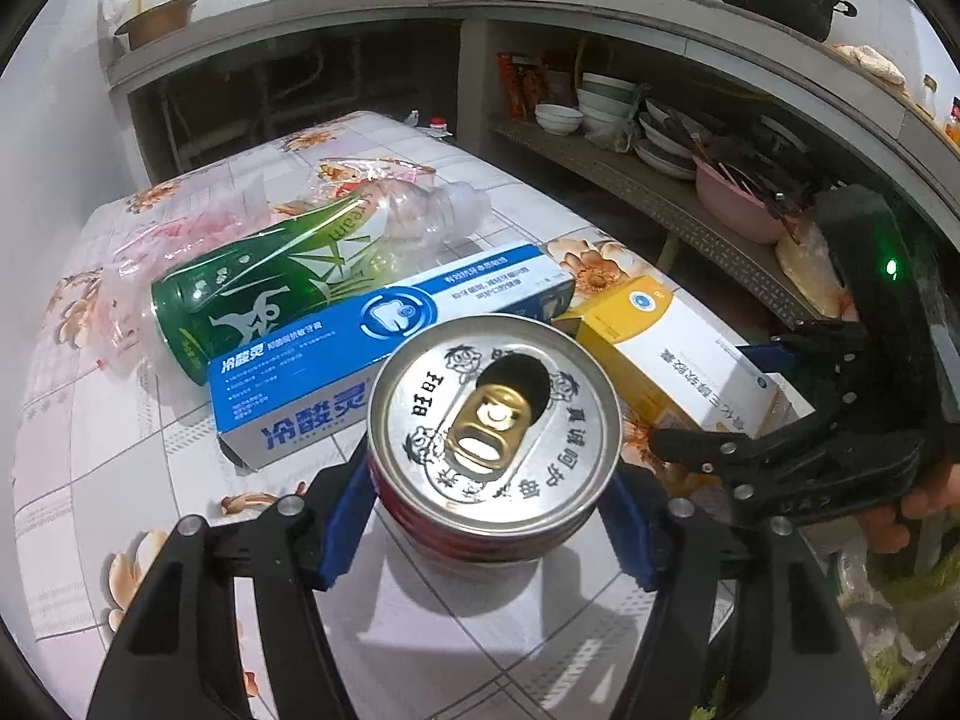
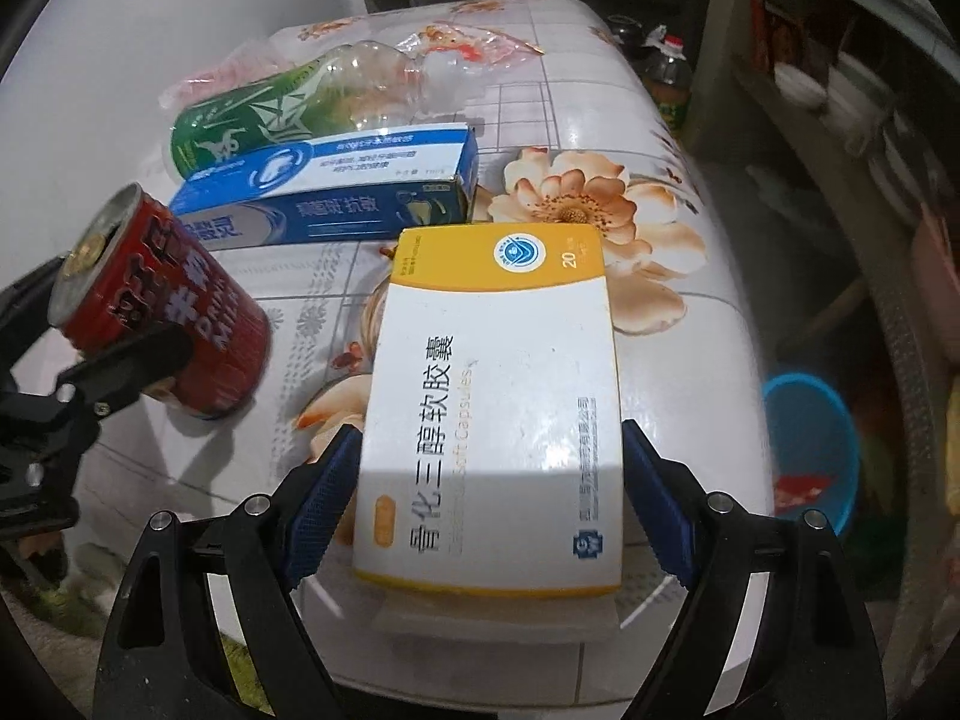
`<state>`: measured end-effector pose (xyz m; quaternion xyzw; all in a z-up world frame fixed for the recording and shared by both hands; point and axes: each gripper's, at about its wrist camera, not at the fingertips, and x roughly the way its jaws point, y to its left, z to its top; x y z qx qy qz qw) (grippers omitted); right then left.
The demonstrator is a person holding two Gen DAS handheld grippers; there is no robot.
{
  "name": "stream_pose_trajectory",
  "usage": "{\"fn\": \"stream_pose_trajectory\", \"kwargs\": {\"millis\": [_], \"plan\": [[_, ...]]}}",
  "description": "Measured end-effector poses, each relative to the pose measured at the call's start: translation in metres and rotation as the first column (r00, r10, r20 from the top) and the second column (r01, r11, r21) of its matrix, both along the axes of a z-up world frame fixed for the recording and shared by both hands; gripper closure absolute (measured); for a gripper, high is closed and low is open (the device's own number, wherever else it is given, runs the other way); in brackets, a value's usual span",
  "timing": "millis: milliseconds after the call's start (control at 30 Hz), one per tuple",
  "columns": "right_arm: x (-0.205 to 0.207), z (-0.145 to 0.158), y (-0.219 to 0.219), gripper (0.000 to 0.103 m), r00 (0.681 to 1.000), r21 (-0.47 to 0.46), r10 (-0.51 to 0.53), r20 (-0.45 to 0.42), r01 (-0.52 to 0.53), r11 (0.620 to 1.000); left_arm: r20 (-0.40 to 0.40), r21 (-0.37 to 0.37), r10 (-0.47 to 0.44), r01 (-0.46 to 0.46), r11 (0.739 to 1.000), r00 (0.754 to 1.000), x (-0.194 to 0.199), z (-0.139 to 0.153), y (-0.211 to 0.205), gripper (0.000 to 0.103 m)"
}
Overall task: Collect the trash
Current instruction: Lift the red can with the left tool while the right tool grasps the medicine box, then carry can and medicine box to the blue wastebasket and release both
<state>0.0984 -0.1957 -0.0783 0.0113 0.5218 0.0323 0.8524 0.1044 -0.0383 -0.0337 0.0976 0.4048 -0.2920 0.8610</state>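
Observation:
A red milk can [image 1: 492,414] with an opened silver top stands on the flowered table [image 1: 120,480]. My left gripper [image 1: 489,474] is shut on it, a blue pad pressing each side. A yellow and white capsule box [image 2: 498,360] lies flat near the table's right edge. My right gripper [image 2: 490,429] straddles the box, open, with its pads beside the long edges. Behind both lie a blue toothpaste box [image 1: 360,354] and a crushed green-labelled bottle [image 1: 264,288], with pink plastic wrap [image 1: 180,228] around them. The right wrist view shows the red can [image 2: 174,306] at the left.
A blue bucket [image 2: 810,444] stands on the floor to the right of the table. Shelves under the counter hold bowls [image 1: 600,102] and a pink basin [image 1: 738,204]. An oil bottle [image 2: 669,78] stands on the floor behind the table. A pale wall runs along the left.

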Motion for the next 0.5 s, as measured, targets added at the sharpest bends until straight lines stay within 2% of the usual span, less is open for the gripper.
{"fn": "stream_pose_trajectory", "kwargs": {"millis": [67,100,200,300,400,500], "plan": [[-0.003,0.0,0.001,0.036,1.0,-0.029,-0.008,0.012,0.008,1.0,0.003,0.007,0.008,-0.008,1.0,1.0,0.0,0.001,0.0,0.038],[-0.004,0.0,0.001,0.036,1.0,-0.034,-0.013,0.016,0.013,0.999,0.003,0.009,0.008,-0.008,1.0,1.0,0.0,0.002,0.0,0.038],[-0.012,0.003,-0.012,0.036,0.998,0.052,-0.045,0.033,0.043,0.998,0.012,0.014,-0.009,0.008,1.0,1.0,-0.002,0.007,-0.004,0.038],[-0.025,0.01,-0.037,0.036,0.992,0.182,-0.113,0.059,0.1,0.978,0.042,0.018,-0.048,0.047,0.999,0.998,-0.005,0.021,-0.018,0.038],[-0.046,0.023,-0.073,0.036,0.968,0.313,-0.229,0.101,0.188,0.931,0.055,-0.009,-0.108,0.109,0.994,0.993,-0.004,0.039,-0.042,0.038],[-0.082,0.03,-0.133,0.036,0.901,0.439,-0.417,0.12,0.329,0.836,0.055,-0.051,-0.199,0.202,0.978,0.978,-0.001,0.056,-0.081,0.038]]}}
